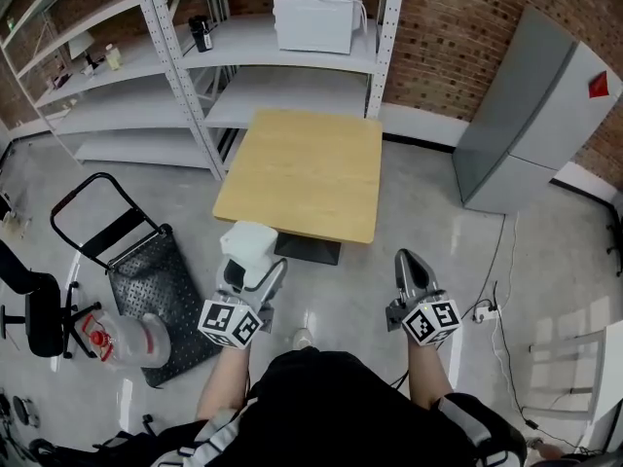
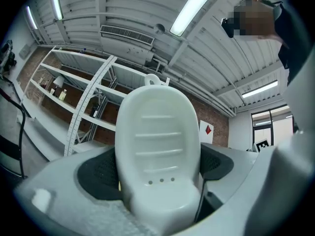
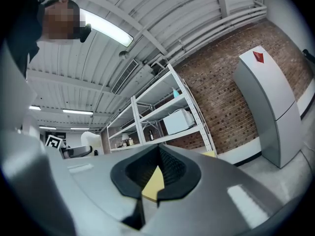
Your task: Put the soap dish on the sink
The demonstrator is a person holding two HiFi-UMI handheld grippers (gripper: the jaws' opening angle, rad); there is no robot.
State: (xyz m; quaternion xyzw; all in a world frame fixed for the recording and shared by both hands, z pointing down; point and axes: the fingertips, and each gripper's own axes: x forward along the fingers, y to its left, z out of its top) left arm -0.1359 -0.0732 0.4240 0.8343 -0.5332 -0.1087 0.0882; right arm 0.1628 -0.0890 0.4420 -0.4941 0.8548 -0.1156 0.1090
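Brick-walled room w/ metal shelving, wooden desk; no sink in view. Left claw clamped on white soap dish, above floor nr desk. Right claw closed, empty. Step: carrying; next prob. means finding the sink.

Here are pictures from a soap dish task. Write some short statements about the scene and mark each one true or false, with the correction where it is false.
1. The left gripper holds the soap dish. True.
2. The right gripper holds a cup. False: it is shut, with nothing in it.
3. The soap dish lies on the table. False: it is held in the left gripper, on the near side of the table.
4. A microwave stands on a shelf behind the table. True.
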